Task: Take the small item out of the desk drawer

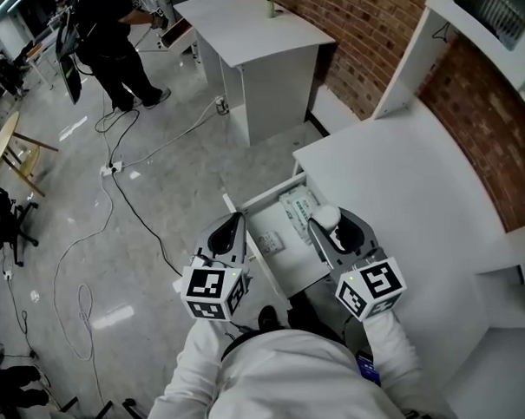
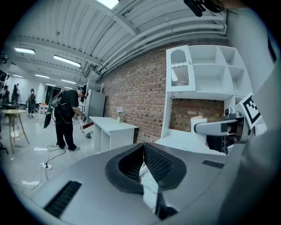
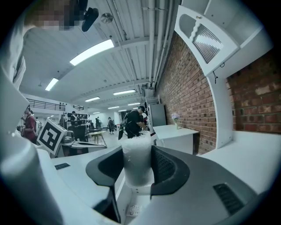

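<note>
My right gripper is shut on a small white frosted cylinder, held just above the open desk drawer. In the right gripper view the cylinder stands upright between the two dark pads, which press on its sides. My left gripper hovers at the drawer's left edge. In the left gripper view its jaws meet at the tips with nothing between them. White packets lie at the back of the drawer. The white desk top runs to the right.
A second white desk with a small vase stands ahead by the brick wall. A person in dark clothes stands at the far left of it. Cables trail over the grey floor. A round wooden table is at the left.
</note>
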The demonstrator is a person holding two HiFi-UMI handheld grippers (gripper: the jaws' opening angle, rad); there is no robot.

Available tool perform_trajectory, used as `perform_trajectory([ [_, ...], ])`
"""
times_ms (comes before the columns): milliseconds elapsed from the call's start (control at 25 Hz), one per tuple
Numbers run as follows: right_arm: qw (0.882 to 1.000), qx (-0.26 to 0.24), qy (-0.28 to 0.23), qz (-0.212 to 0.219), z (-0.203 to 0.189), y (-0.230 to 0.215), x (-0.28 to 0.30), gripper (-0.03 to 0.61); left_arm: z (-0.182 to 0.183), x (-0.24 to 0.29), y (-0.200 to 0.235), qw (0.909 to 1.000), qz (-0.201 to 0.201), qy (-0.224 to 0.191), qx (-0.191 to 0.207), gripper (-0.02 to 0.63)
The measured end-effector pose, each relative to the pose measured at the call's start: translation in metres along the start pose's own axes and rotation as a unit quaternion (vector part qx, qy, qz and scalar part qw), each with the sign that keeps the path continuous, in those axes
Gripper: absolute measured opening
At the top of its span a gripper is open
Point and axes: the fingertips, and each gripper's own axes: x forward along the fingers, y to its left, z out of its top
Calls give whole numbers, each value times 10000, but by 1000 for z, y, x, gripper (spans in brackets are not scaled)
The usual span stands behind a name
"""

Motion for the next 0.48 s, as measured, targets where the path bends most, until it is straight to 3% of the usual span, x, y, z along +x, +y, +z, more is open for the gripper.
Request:
perform_trajectory([
  [480, 9996, 7, -121, -238, 6, -3, 0, 199, 0, 1, 5, 10000, -86, 4, 4, 18],
])
